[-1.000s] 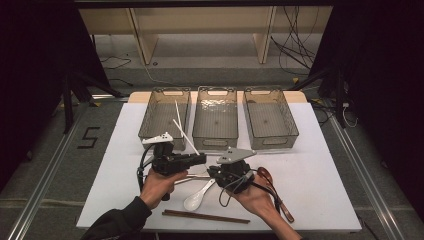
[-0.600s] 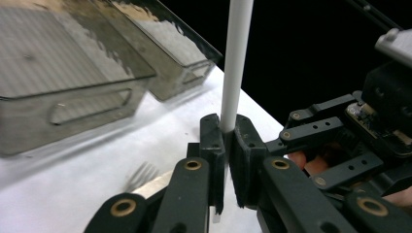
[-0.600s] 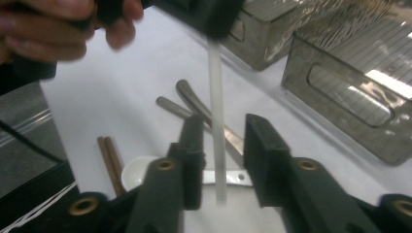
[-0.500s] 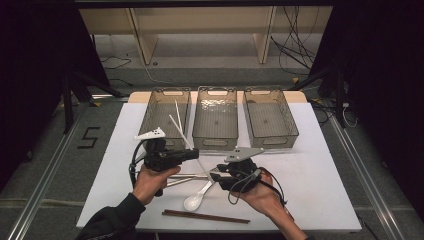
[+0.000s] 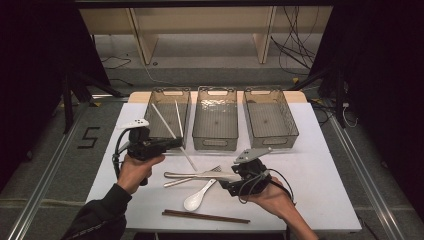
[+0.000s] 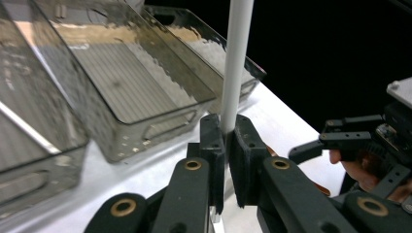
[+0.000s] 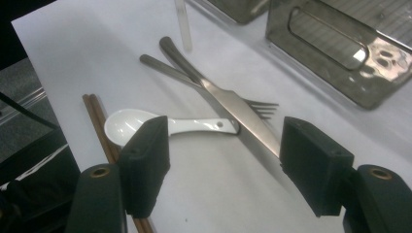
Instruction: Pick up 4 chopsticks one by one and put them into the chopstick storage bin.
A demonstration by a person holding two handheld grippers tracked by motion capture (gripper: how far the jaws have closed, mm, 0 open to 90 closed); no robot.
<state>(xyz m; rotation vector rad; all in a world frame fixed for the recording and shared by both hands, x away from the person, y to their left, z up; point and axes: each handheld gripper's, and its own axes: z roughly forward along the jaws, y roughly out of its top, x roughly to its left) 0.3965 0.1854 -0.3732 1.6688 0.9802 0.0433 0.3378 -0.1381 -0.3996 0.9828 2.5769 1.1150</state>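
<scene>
While the left gripper [image 5: 172,143] is pinching a white chopstick [image 6: 236,63] and lifting it toward the near edge of the left bin [image 5: 161,98], the right gripper [image 7: 223,165] is spreading, nothing between, over the steel knife [image 7: 233,109], fork [image 7: 260,109] and glossy ceramic spoon [image 7: 145,124] on the counter [image 5: 320,170]; sorting is progressing.

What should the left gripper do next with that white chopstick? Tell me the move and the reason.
Probably carry it over the left bin and lower it in. The left gripper is shut on the white chopstick, lifted clear of the table, and that bin already holds two white chopsticks, so it looks like their place.
</scene>
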